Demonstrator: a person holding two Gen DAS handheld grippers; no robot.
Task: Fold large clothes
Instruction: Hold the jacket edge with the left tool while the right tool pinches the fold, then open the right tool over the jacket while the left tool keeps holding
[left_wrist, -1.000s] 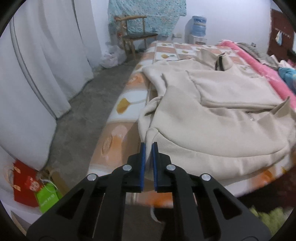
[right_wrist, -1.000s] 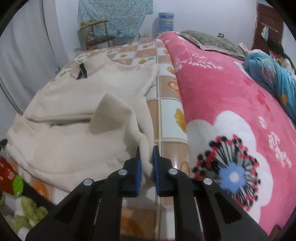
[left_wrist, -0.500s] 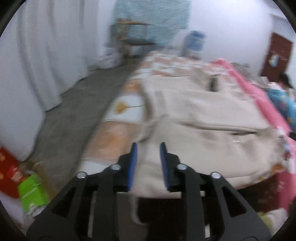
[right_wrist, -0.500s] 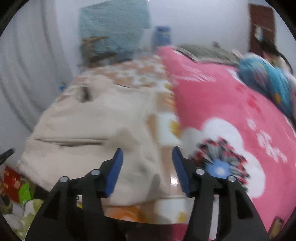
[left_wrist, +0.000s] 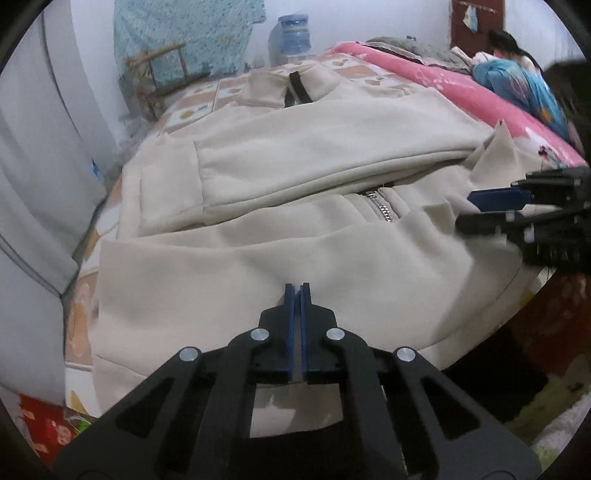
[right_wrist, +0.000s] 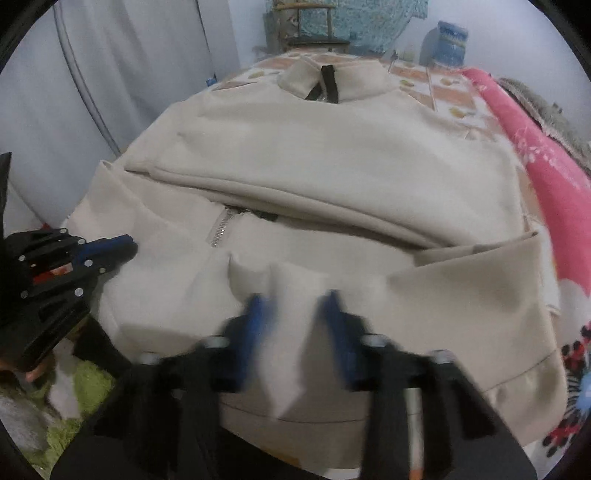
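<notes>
Jacket (left_wrist: 332, 147) fills the left wrist view, spread on the bed (left_wrist: 192, 99), collar (left_wrist: 273, 88) at the far end and hem nearest the camera, so its long axis runs straight away. A sleeve is folded across the chest, hiding all but a short stretch of zipper (left_wrist: 382, 210). Left claw (left_wrist: 294, 286) is pinched narrow, tips on the hem panel; whether cloth is caught is hard to make out. Right claw (left_wrist: 476, 210) is cut off at the edge.

Over to the right wrist: jacket (right_wrist: 332, 147) again, collar (right_wrist: 332, 79) far. Right claw (right_wrist: 293, 306) is blurred, jaws apart and closing, with a ridge of fabric between them. Left claw (right_wrist: 125, 245) sits at the jacket's left edge.
</notes>
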